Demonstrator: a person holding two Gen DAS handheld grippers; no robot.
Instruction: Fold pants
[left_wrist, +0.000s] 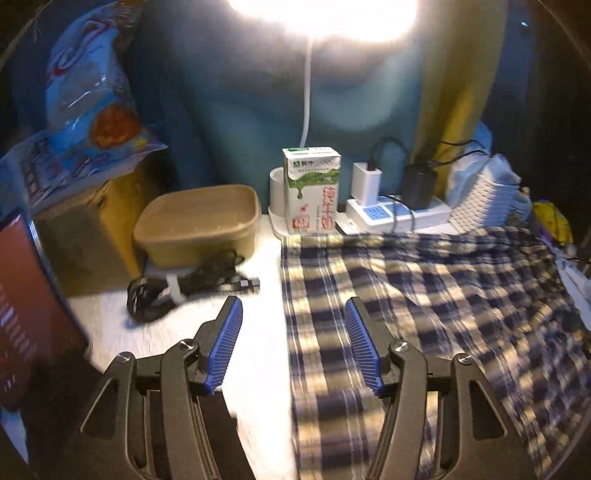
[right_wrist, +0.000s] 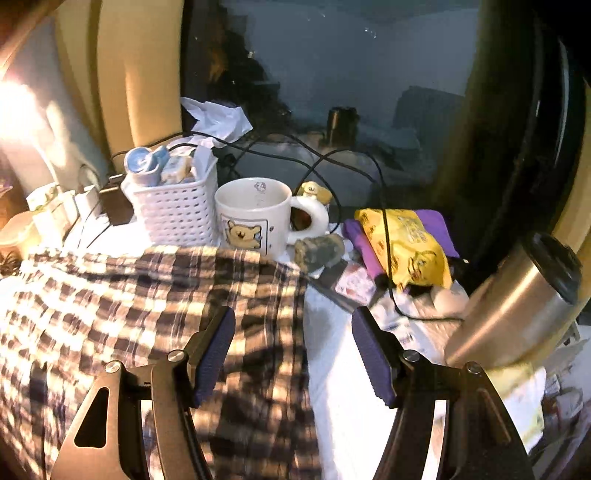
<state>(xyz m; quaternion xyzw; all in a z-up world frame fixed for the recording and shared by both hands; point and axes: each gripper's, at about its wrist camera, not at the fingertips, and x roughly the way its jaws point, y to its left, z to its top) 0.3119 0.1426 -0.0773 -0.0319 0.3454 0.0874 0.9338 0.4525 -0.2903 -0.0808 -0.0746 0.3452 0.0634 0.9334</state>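
Pants (left_wrist: 424, 295), checked, lie spread on the white worktop (left_wrist: 255, 266). Left claw (left_wrist: 293, 314) hangs above their left edge, jaws apart and empty; right claw (right_wrist: 293, 325) likewise above their right edge, near a mug (right_wrist: 255, 214).

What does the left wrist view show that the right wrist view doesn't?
Left wrist only: the left gripper, jaws open and empty, a tan lidded container and a coiled black cable.
Right wrist only: the right gripper, open and empty, a bear mug, a yellow snack bag and a steel flask.
Both: the plaid pants and the white basket.
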